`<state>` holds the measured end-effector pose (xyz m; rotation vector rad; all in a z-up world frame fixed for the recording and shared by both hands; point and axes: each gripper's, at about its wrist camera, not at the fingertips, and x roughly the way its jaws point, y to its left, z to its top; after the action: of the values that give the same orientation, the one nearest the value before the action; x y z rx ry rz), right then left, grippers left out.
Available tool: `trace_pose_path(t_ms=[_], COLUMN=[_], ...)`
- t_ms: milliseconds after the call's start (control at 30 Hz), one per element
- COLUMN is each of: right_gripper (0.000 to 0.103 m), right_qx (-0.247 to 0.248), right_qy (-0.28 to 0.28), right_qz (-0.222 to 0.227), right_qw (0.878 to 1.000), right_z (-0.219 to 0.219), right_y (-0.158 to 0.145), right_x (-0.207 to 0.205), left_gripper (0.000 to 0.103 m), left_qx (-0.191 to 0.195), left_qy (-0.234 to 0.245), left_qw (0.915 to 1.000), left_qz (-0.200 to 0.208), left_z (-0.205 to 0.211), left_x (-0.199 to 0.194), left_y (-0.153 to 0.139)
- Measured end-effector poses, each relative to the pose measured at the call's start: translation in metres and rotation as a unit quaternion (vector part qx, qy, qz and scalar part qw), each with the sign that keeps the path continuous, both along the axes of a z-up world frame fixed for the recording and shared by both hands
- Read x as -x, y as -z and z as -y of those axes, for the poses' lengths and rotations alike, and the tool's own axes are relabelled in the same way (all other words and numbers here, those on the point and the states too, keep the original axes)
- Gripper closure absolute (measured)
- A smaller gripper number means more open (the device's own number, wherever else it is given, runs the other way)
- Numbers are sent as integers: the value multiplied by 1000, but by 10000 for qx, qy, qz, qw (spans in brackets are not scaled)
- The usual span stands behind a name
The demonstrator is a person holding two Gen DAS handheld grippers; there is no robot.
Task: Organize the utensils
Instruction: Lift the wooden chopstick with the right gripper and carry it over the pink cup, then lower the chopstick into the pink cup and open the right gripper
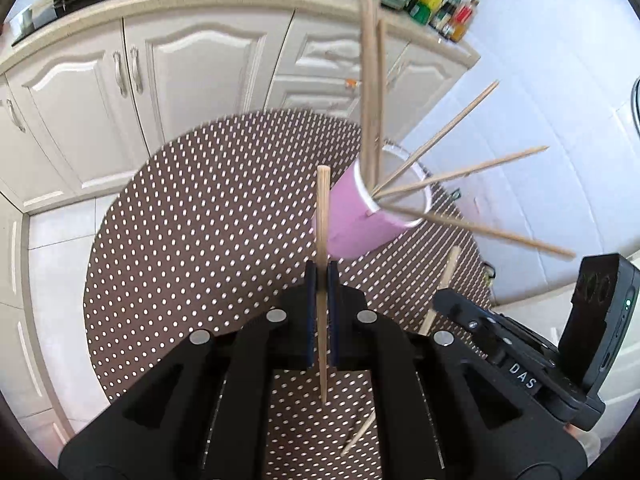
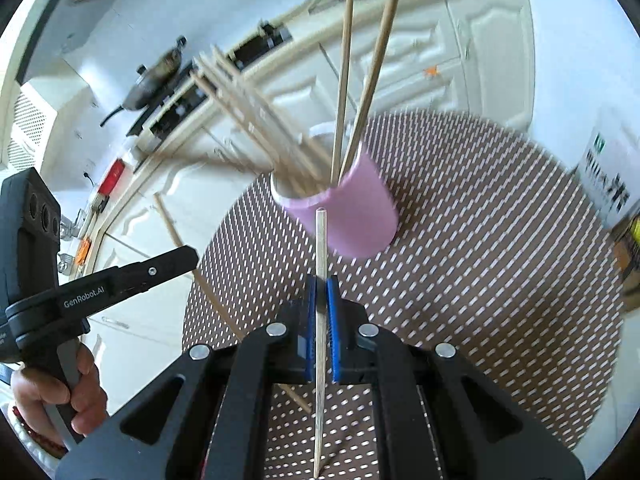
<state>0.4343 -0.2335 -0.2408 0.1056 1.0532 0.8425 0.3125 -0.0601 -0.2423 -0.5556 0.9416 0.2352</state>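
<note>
Gripping chopstick point(image 1: 322, 240) each, both hand-held grippers point(image 1: 321, 276) | cup point(image 1: 352, 216) ahead, sticks fanned point(image 1: 460, 172)

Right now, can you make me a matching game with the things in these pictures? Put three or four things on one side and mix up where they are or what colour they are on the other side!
Things:
1. cup
2. round mat
3. left gripper
4. bottles

Clues:
A. brown with white dots
B. on the counter by the wall
C. pink, with chopsticks standing in it
D. shut on a single chopstick

Pairs: 1-C, 2-A, 3-D, 4-B
</note>
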Motion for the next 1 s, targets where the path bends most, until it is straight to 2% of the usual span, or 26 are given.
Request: trace_pose_path(t_ms=[333,700,867,1000], right_gripper=[98,98,98,98], right_qx=[-273,-756,-926,-1024], right_qy=[310,370,342,291], right_qz=[1106,2204,2477,2608], right_qw=[9930,9718,9638,9595], right_z=[40,39,29,21], right_y=[-56,-133,-154,-161], right_x=[-22,-45,-50,-50], left_gripper=[98,98,98,98], left_qx=[-276,-663,-817,-897], left_qy=[-325,-543,-648,-610], left_qw=[9963,9844,9801,9807], left_qz=[748,1534,1687,1626], left_z=[2,1,-2,-1], left_x=[-8,-20,-28,-39], left_y=[-56,-113,-120,-113])
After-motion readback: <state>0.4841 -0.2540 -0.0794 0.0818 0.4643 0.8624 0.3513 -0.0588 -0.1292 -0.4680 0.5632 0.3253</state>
